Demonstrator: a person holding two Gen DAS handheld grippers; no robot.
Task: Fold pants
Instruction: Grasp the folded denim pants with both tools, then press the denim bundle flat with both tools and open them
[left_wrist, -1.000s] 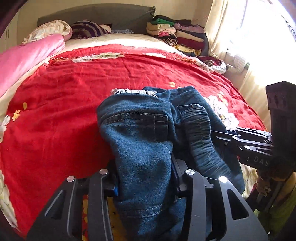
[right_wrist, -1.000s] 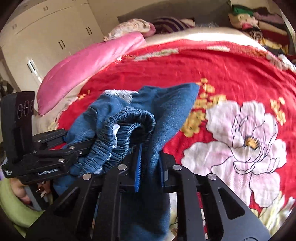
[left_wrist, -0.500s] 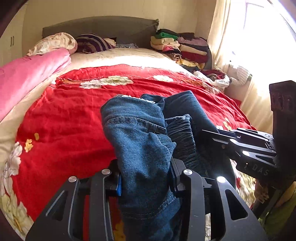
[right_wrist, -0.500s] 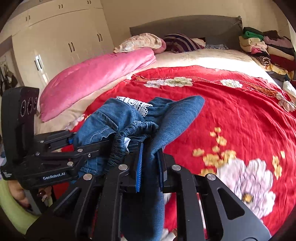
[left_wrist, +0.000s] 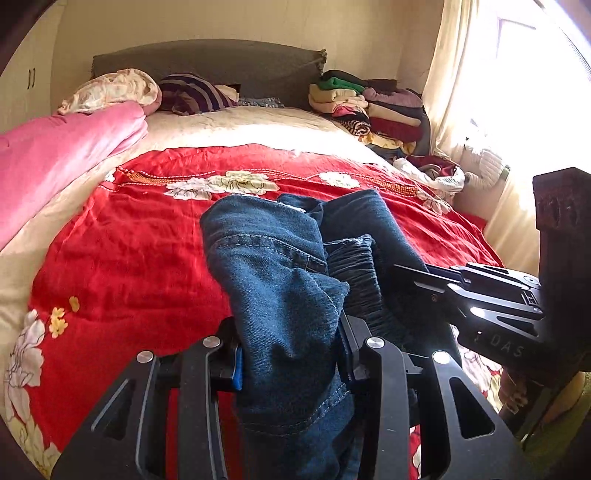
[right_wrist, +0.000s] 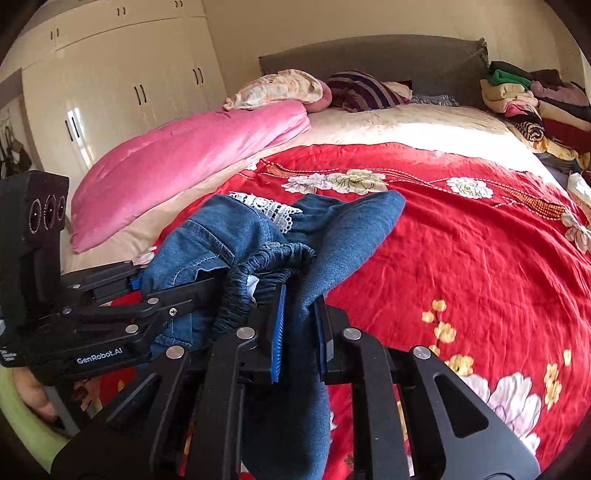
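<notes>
Left gripper (left_wrist: 291, 354): clamped on a thick bunch of denim, the cloth filling the gap between its pads.
Right gripper (right_wrist: 299, 332): jaws narrow, pinched on a thinner fold of the same denim beside the gathered waistband.
Jeans (left_wrist: 280, 266): blue, bunched and draped over both grippers, hanging below the jaws; a strip of white lace (right_wrist: 269, 208) shows at the far edge.
Red blanket (left_wrist: 140, 251): flowered, spread across the bed beneath and beyond the jeans.
Pink quilt (right_wrist: 192, 155): rolled along the left side of the bed.
Pillows (left_wrist: 114, 88): at the dark headboard.
Folded clothes (left_wrist: 373, 107): stacked in the far right corner by the curtain.
Wardrobe (right_wrist: 122, 81): cream doors, far left.
</notes>
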